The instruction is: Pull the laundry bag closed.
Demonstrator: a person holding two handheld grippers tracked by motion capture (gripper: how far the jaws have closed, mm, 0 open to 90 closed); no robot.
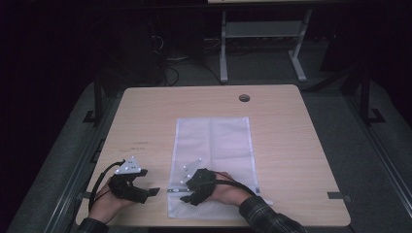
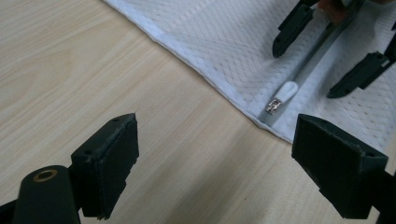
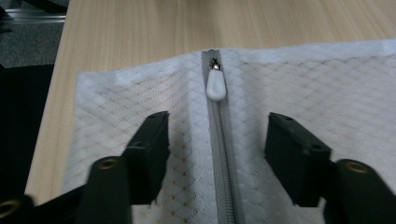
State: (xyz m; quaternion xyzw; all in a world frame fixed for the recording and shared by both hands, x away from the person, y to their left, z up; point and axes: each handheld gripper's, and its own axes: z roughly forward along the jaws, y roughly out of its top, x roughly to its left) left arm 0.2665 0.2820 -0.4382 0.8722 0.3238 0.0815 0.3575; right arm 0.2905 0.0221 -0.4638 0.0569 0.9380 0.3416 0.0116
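A dim lab or test room — not a home. A plain wood-look surface [image 1: 145, 111] with a round cable hole [image 1: 244, 98] stands on grey carpet [image 1: 388, 160], edged by metal rails [image 1: 77, 170]. Behind it, the white metal legs of a second desk [image 1: 223, 43] and loose cables [image 1: 170, 73] on the floor — office-style fittings. The background is dark, with black equipment barely discernible.

Your high view looks down from behind; both gripper views sit close behind their fingers [image 3: 152, 154], sharing the zipper pull [image 2: 285, 93].
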